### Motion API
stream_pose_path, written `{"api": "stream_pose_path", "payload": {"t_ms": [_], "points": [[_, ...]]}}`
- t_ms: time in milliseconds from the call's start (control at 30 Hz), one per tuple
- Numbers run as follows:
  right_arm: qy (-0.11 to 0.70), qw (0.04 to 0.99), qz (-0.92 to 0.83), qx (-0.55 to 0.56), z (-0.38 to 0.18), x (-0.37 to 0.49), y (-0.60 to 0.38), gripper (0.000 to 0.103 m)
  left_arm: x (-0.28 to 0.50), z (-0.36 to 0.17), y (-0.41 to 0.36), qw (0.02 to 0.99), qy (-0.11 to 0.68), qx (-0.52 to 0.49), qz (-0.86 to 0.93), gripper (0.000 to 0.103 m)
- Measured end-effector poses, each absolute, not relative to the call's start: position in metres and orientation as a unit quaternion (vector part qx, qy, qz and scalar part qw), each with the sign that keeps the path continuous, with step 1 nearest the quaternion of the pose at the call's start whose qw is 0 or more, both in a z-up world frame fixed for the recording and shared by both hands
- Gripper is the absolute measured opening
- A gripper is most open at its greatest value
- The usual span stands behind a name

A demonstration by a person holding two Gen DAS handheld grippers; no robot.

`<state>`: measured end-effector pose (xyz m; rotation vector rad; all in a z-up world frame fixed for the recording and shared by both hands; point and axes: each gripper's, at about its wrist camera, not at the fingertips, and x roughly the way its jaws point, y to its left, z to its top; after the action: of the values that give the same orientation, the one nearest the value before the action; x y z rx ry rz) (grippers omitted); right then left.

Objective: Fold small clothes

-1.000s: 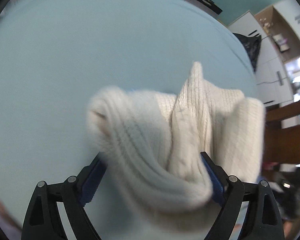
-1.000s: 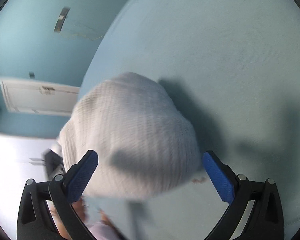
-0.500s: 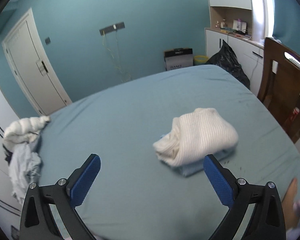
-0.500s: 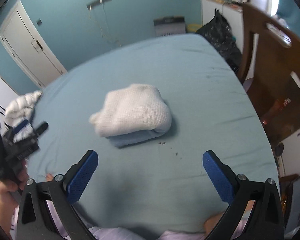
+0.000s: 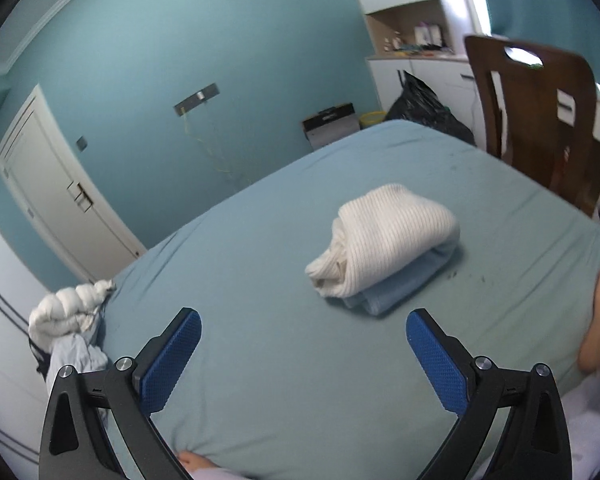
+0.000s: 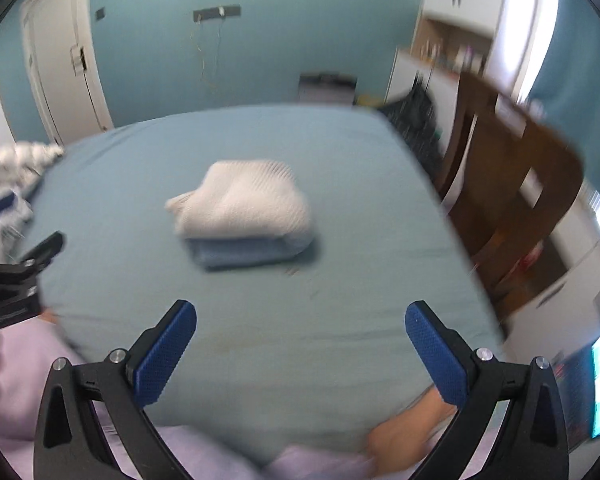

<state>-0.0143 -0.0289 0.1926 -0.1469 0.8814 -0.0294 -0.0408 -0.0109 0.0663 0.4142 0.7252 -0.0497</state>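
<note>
A folded cream knit garment (image 5: 388, 240) (image 6: 244, 200) lies on top of a folded light-blue cloth (image 5: 400, 288) (image 6: 252, 254) in the middle of the bed (image 5: 260, 264) (image 6: 360, 208). My left gripper (image 5: 303, 356) hangs open above the near part of the bed, well short of the stack, nothing between its blue pads (image 5: 168, 360). My right gripper (image 6: 300, 350) is also open and empty, back from the stack. The left gripper shows at the left edge of the right wrist view (image 6: 16, 280).
A heap of unfolded white and pale clothes (image 5: 68, 328) (image 6: 12, 172) sits at the bed's left edge. A brown wooden chair (image 5: 540, 120) (image 6: 512, 184) and a black bag (image 5: 424, 108) stand on the right. A person's bare feet (image 5: 598, 324) (image 6: 408, 428) and lilac trousers are near the front edge.
Both grippers have let go of the cream garment and pulled back and up from it. The garment now rests on the blue cloth, and the whole bed has come into view.
</note>
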Motion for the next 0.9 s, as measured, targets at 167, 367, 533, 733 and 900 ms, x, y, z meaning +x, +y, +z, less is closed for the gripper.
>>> {"api": "stream_pose_path", "payload": {"t_ms": [167, 367, 533, 733, 900], "points": [[0.424, 0.902, -0.032, -0.079, 0.177, 0.002, -0.034, 0.102, -0.026, 0.056, -0.004, 0.907, 0.386, 0.166, -0.028, 0.103], [0.465, 0.883, -0.047, -0.035, 0.157, 0.023, -0.050, 0.102, -0.007, 0.048, 0.010, 0.903, 0.410, 0.125, -0.004, 0.103], [0.480, 0.876, -0.037, -0.012, 0.156, 0.021, -0.055, 0.102, -0.002, 0.043, 0.012, 0.901, 0.418, 0.116, 0.005, 0.103], [0.470, 0.882, -0.016, -0.025, 0.160, 0.014, -0.045, 0.102, -0.011, 0.044, 0.005, 0.903, 0.406, 0.140, 0.003, 0.103], [0.467, 0.884, -0.010, -0.030, 0.163, 0.012, -0.041, 0.102, -0.017, 0.045, 0.000, 0.903, 0.398, 0.159, -0.001, 0.103]]}}
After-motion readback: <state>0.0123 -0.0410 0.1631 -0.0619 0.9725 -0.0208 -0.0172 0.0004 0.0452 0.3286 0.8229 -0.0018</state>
